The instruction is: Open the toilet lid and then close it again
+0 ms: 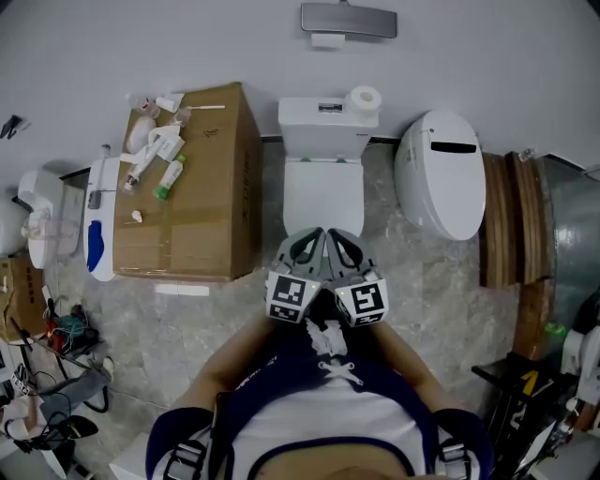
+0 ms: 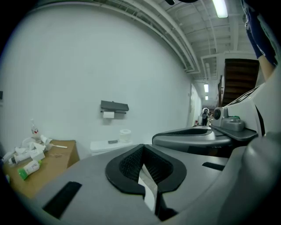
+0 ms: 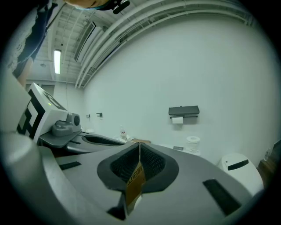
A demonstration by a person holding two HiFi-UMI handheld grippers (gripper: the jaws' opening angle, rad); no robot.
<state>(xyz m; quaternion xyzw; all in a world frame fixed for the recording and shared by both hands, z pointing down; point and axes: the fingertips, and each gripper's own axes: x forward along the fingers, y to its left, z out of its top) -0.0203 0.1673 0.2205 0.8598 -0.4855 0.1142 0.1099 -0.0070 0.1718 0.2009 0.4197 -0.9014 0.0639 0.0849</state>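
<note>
Setting: plain pale wall (image 1: 141, 47) with a dark dispenser (image 1: 349, 19), mottled stone-tile floor (image 1: 216, 319), cardboard box (image 1: 202, 187) strewn with tubes left of the toilet, white oval unit (image 1: 441, 173) to its right. Task item: toilet lid (image 1: 322, 197), down flat on the bowl, just ahead of left gripper (image 1: 315, 236) and right gripper (image 1: 336, 236), which are held side by side, each with jaws pressed together on nothing. Hazards, as judged: closed jaws could skid off the smooth lid edge and let it slam, and a lid swung back hard might knock the paper roll (image 1: 364, 97) off the tank (image 1: 323, 127).
</note>
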